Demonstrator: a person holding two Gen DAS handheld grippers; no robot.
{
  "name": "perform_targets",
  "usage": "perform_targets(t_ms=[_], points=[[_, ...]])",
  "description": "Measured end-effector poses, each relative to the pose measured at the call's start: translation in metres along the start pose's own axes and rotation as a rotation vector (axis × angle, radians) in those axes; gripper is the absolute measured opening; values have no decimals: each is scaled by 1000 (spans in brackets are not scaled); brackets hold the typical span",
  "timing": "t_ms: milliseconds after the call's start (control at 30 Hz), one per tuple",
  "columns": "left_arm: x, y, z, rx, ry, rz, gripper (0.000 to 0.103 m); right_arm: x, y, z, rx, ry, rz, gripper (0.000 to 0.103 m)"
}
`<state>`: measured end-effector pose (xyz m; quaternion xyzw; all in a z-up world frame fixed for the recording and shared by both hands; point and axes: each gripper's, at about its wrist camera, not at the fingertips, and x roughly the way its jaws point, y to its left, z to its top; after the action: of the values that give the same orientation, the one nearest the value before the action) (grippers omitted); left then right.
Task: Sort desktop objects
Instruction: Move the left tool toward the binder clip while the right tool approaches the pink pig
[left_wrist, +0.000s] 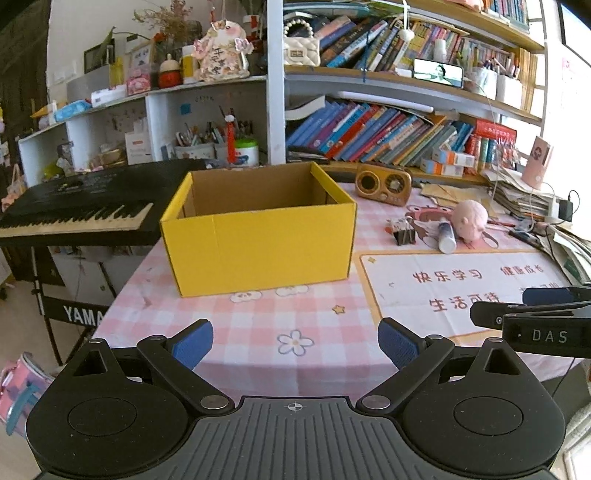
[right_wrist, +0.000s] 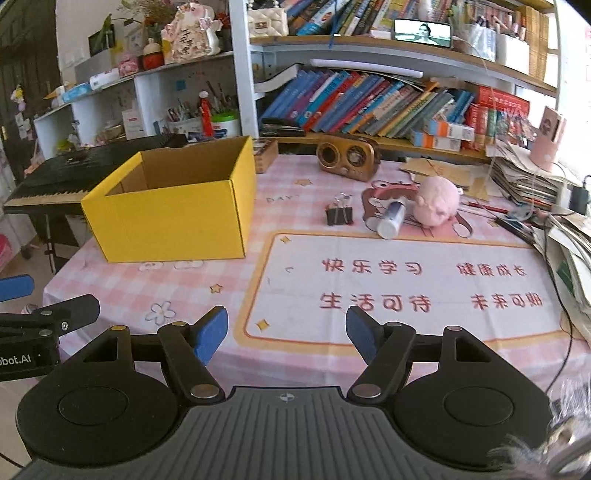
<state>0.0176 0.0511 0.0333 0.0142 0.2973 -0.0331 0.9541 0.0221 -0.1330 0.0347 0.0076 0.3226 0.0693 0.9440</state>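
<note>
A yellow cardboard box (left_wrist: 258, 243) (right_wrist: 173, 218) stands with its top open on the pink checked tablecloth (left_wrist: 258, 325); what shows of its inside is bare. Right of it lie a black binder clip (right_wrist: 338, 216) (left_wrist: 404, 234), a white tube (right_wrist: 391, 218) (left_wrist: 446, 236) on its side and a pink plush pig (right_wrist: 437, 201) (left_wrist: 471, 219). My left gripper (left_wrist: 295, 345) hovers open over the near table, facing the box, nothing between its blue pads. My right gripper (right_wrist: 286, 334) is open over the white printed mat (right_wrist: 406, 288), empty, well short of the clip and tube.
A brown retro radio (right_wrist: 349, 157) sits at the back. A black keyboard (left_wrist: 81, 210) stands left of the table. Stacked papers and cables (right_wrist: 535, 192) crowd the right edge. Bookshelves (left_wrist: 388, 136) rise behind. Each gripper shows at the other view's edge.
</note>
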Motion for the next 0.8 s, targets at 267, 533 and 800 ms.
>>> perform_targets(t_ms=[267, 533, 800], points=[[4, -11, -4, 15, 12, -29, 98, -6, -13, -12, 33, 13, -67, 74], [10, -29, -3, 71, 10, -80, 98, -7, -23, -17, 58, 21, -117, 77], [22, -46, 2, 90, 25, -118, 98, -3, -39, -18, 67, 37, -146, 78]])
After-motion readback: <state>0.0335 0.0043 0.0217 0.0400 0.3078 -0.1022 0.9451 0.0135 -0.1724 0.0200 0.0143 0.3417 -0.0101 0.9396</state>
